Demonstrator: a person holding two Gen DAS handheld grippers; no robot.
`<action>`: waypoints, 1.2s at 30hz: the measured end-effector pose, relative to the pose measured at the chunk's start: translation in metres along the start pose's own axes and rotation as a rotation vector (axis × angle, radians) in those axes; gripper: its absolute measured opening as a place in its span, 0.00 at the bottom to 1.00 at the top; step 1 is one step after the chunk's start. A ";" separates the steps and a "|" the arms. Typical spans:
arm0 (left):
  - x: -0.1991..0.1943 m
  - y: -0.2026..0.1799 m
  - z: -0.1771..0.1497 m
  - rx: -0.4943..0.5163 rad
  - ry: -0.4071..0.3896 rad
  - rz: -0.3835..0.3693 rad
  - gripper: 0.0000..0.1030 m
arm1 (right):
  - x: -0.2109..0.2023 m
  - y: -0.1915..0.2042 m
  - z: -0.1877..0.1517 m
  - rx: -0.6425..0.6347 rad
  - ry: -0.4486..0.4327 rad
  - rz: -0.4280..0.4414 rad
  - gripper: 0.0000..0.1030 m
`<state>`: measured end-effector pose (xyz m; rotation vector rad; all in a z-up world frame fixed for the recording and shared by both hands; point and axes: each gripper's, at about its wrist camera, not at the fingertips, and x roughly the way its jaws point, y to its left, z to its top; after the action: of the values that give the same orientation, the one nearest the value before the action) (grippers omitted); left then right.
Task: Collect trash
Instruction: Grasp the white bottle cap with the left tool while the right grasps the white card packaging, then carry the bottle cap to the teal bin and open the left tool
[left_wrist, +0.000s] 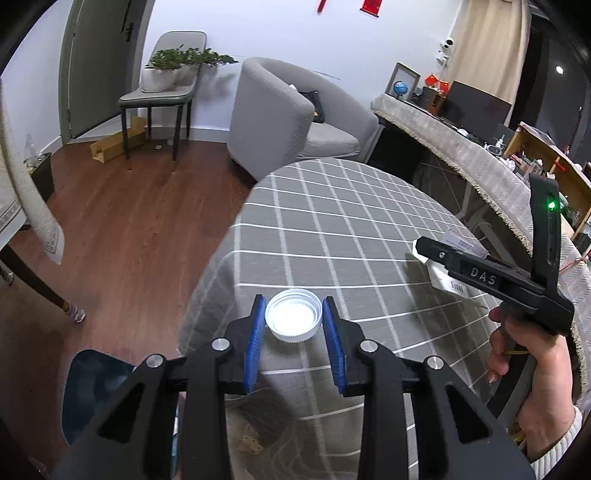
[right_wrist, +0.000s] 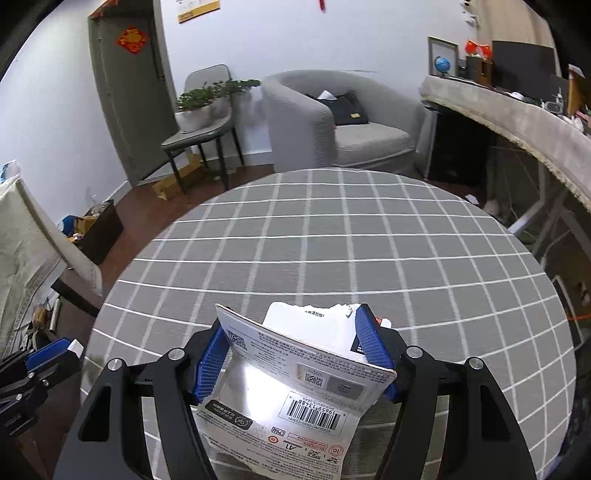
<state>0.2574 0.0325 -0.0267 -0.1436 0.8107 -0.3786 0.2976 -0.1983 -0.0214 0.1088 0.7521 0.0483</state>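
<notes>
left tool (left_wrist: 293, 325) grips bottle cap (left_wrist: 293, 319) | right tool (right_wrist: 293, 349) pinches torn packaging (right_wrist: 295, 384), lower edge cut off, perhaps creased

Tabletop (right_wrist: 332, 236) ahead lies open; armchair (right_wrist: 332, 122) seemingly stands just beyond.

White bottle cap (left_wrist: 293, 314) open side up, torn white card packaging (right_wrist: 295, 373) bent

I see a smooth white plastic cap (left_wrist: 293, 319) over a matt woven checked tablecloth (left_wrist: 332, 229). The torn card packaging (right_wrist: 295, 373) looks glossy, catching glare.
</notes>
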 end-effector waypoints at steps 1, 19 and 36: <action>-0.002 0.003 -0.001 -0.001 -0.001 0.004 0.32 | 0.000 0.004 0.000 -0.004 0.000 0.005 0.66; -0.032 0.064 -0.017 -0.037 -0.018 0.106 0.32 | 0.000 0.080 0.006 -0.064 -0.041 0.170 0.66; -0.031 0.147 -0.060 -0.109 0.104 0.218 0.32 | 0.004 0.180 -0.003 -0.160 -0.018 0.340 0.66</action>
<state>0.2348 0.1808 -0.0857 -0.1367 0.9401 -0.1366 0.2979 -0.0192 -0.0057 0.0831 0.7022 0.4296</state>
